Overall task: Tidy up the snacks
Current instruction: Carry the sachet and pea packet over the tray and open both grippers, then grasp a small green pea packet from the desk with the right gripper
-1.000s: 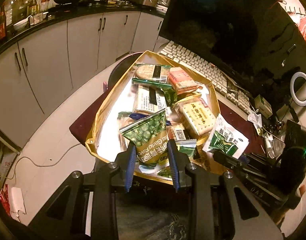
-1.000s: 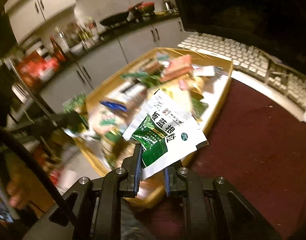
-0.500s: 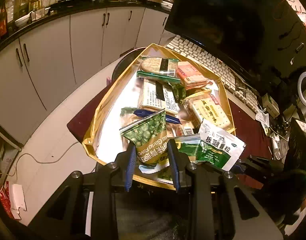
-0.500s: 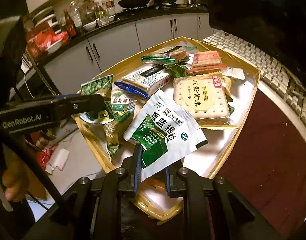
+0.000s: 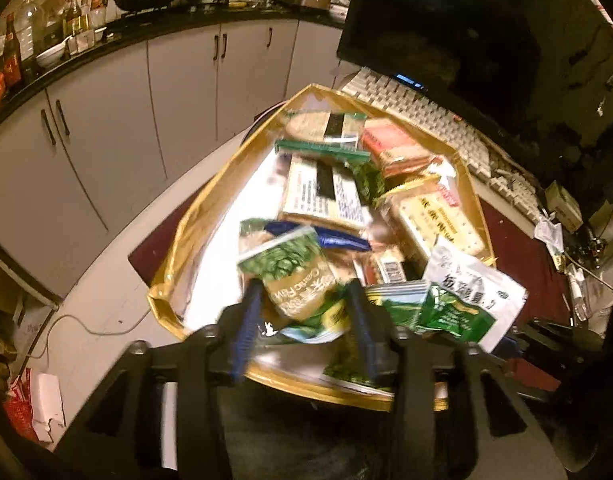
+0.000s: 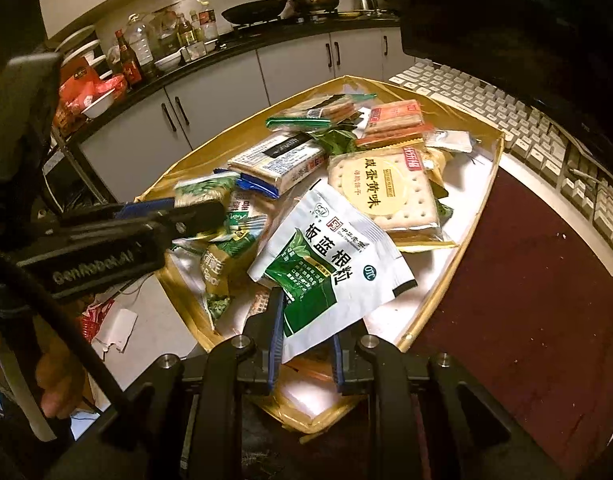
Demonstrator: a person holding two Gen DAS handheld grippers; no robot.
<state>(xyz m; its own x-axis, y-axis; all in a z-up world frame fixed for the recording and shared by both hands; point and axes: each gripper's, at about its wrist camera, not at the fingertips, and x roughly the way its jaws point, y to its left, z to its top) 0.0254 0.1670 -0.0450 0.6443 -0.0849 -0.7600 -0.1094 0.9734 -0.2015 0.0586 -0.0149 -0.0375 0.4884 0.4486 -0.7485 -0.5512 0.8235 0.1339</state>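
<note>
A gold tray (image 5: 226,188) (image 6: 482,216) on the desk holds several snack packs. My left gripper (image 5: 304,304) has its jaws spread wider than the green pea packet (image 5: 294,276) between them, over the tray's near end; the view is blurred. It shows at the left of the right wrist view (image 6: 194,210). My right gripper (image 6: 304,320) is shut on a white and green sachet (image 6: 330,256), held above the tray's near corner. The sachet shows in the left wrist view (image 5: 466,300). A yellow cracker pack (image 6: 382,192) lies behind it.
A white keyboard (image 6: 518,120) and a dark monitor (image 5: 446,28) stand behind the tray. A dark red mat (image 6: 538,280) covers the desk to the right. Kitchen cabinets (image 5: 146,80) and a counter with bottles and pans lie beyond.
My left jaws have opened wider around the pea packet, which has dropped toward the tray. My right gripper has moved left over the tray with the sachet.
</note>
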